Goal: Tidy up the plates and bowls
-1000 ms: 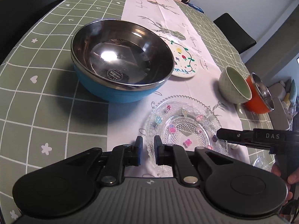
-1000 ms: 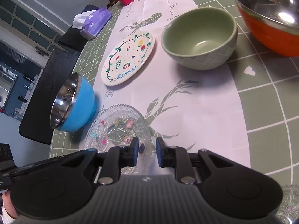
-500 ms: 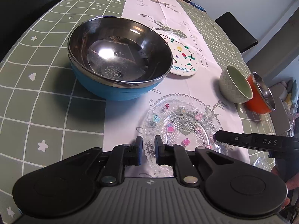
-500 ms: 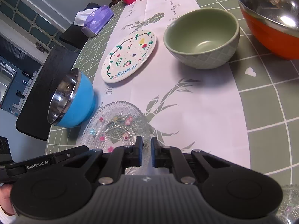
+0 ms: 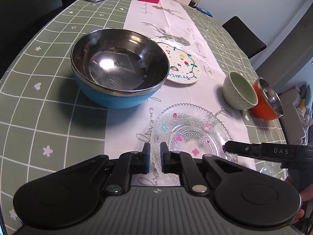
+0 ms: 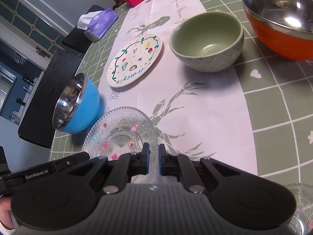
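While both grippers, left gripper (image 5: 155, 157) and right gripper (image 6: 152, 161), clench the clear beaded glass plate (image 5: 190, 135) by its rim, every other dish on the bench (image 5: 49, 117) sits unstacked, so sorting has barely begun

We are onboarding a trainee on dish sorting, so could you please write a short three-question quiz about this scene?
1. True or false: the green bowl stands beside the orange bowl.
2. Which dish's rim sits between the right hand-held gripper's fingers? A orange bowl, B glass plate, C painted plate.
3. Fill in: the steel-lined bowl nearest the glass plate is ___ outside.
Key: 1 true; 2 B; 3 blue.
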`<state>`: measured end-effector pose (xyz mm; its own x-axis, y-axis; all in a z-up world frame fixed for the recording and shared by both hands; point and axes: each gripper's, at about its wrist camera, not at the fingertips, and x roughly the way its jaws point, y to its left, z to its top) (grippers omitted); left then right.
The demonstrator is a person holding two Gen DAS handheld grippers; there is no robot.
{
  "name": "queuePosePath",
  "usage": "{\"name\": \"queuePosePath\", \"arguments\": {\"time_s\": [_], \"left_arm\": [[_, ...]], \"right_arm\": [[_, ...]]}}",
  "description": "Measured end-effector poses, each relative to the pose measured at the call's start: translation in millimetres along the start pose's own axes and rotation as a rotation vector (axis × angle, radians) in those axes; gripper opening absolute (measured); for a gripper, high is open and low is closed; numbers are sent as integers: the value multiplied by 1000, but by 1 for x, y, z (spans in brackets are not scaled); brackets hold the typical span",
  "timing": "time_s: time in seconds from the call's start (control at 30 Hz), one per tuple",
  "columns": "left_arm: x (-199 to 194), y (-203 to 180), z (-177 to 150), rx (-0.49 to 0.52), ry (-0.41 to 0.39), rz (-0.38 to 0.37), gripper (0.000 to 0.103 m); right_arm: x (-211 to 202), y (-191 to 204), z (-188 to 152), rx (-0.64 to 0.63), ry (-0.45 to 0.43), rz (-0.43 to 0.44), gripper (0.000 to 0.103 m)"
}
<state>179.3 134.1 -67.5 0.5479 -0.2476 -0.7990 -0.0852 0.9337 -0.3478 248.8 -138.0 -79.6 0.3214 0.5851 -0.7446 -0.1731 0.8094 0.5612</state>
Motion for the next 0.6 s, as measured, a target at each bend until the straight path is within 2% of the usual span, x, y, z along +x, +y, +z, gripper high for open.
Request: {"name": "queuePosePath", "arguments": {"time_s": [0.33, 0.6], "left_arm": [[-15, -32, -19, 5, -12, -44, 10], [-18, -80, -44, 23, -3, -100, 10]], "right_arm": [[-49, -10, -14, 24, -43, -21, 6], [-102, -39, -34, 33, -86, -71, 6]]}}
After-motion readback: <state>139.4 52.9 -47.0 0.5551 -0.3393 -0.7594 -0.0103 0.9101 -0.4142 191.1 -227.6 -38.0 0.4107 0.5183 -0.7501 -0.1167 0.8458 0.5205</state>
